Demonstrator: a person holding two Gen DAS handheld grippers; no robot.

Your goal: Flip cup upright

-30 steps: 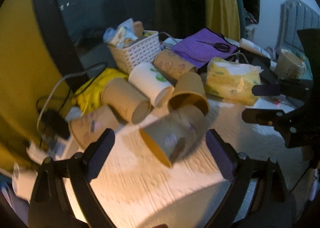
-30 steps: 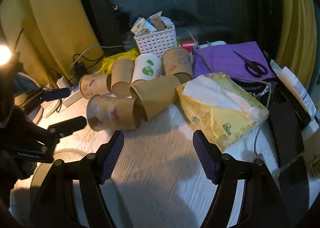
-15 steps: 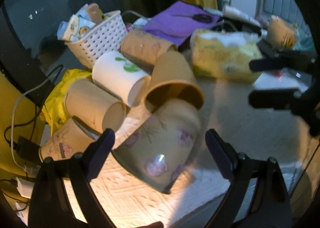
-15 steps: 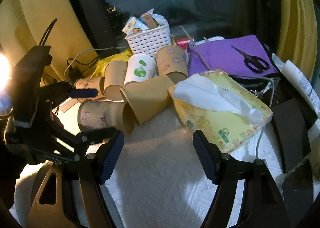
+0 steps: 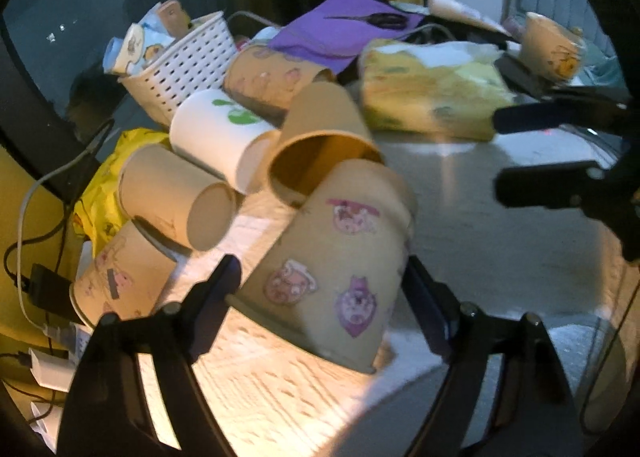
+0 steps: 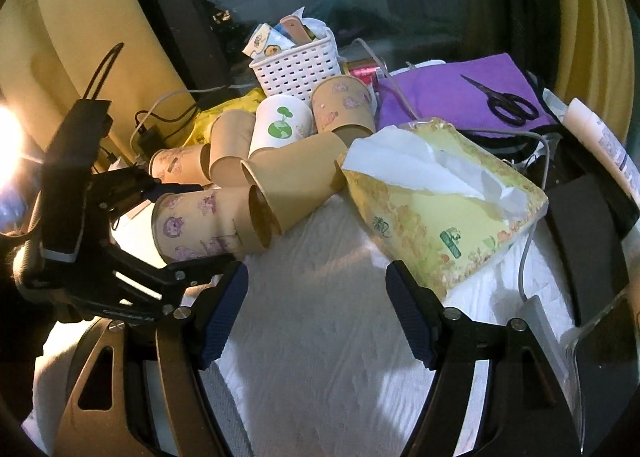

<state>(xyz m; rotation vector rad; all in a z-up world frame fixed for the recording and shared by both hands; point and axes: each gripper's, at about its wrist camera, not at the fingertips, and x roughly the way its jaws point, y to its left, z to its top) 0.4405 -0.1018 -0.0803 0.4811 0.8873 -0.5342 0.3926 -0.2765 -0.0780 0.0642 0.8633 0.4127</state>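
Note:
A tan paper cup with pink cartoon stickers (image 5: 332, 273) lies on its side on the white cloth, nearest of several tipped cups. It also shows in the right wrist view (image 6: 200, 223). My left gripper (image 5: 320, 293) is open with a finger on each side of this cup; I cannot tell if they touch it. It shows in the right wrist view (image 6: 176, 229), straddling the cup. My right gripper (image 6: 316, 313) is open and empty over bare cloth, right of the cup.
Behind lie a plain brown cup (image 6: 296, 181), a white cup with a green sprout (image 6: 280, 125) and more tan cups. A yellow tissue pack (image 6: 444, 201), white basket (image 6: 298, 67), purple cloth with scissors (image 6: 506, 101) and cables crowd the back.
My left gripper has moved forward until its fingers straddle the sticker cup, which now fills the space between them. My right gripper has drifted slightly nearer the cups.

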